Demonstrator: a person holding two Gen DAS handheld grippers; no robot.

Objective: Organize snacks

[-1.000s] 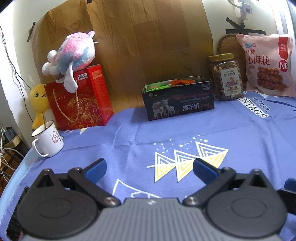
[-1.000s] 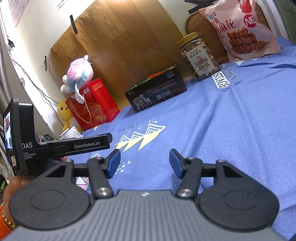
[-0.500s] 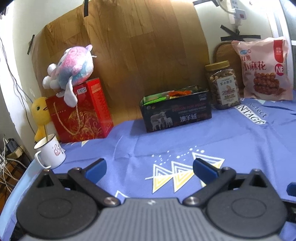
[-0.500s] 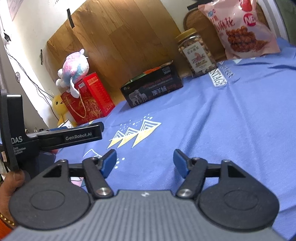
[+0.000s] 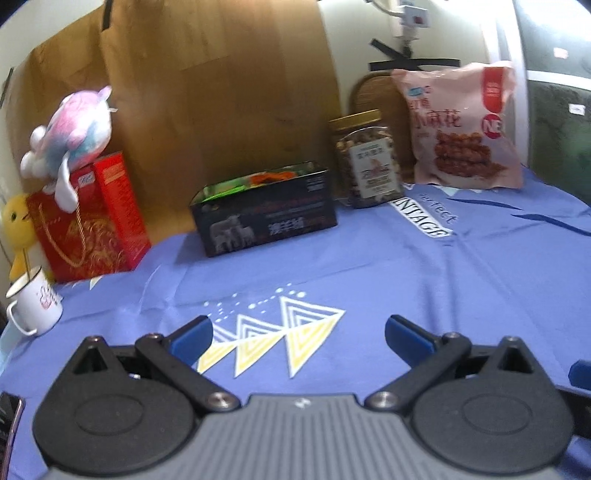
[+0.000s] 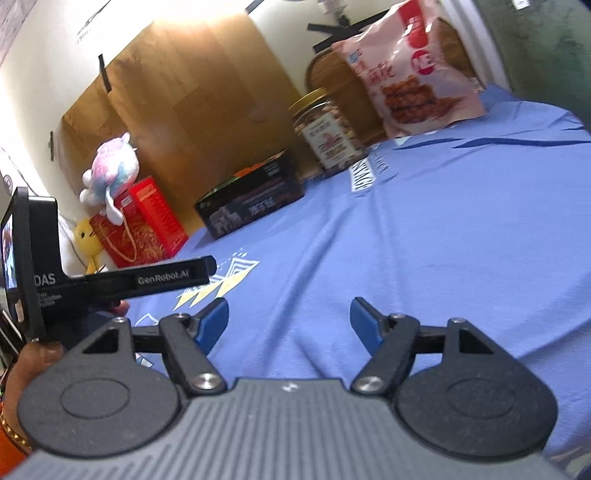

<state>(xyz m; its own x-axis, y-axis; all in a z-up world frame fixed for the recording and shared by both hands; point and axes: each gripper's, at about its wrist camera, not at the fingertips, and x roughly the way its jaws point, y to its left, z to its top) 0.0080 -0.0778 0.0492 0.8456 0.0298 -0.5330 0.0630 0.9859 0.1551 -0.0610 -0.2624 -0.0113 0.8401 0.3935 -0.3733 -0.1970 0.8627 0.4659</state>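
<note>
Dark tin (image 5: pixel 265 208) at far edge of blue cloth (image 5: pixel 406 280), open-topped, coloured packets showing inside (count not readable). Nut jar (image 5: pixel 365 158) just right of tin; pink snack bag (image 5: pixel 461 127) upright toward far right corner. Judged: packets already boxed, jar and bag possibly still to place, or task near end.

Left gripper (image 5: pixel 297 330): jaws spread wide, nothing held, over near edge. Right gripper (image 6: pixel 290 321): same, wide, empty.

Red gift box (image 5: pixel 86 218), white mug (image 5: pixel 33 304) at far left.

A cream wall (image 5: pixel 351 44) is largely covered by a taped-up wood-grain panel (image 5: pixel 207 96), while the table is draped in a blue printed cloth (image 5: pixel 424 288). A white wall socket (image 5: pixel 412 18) is mounted above.
</note>
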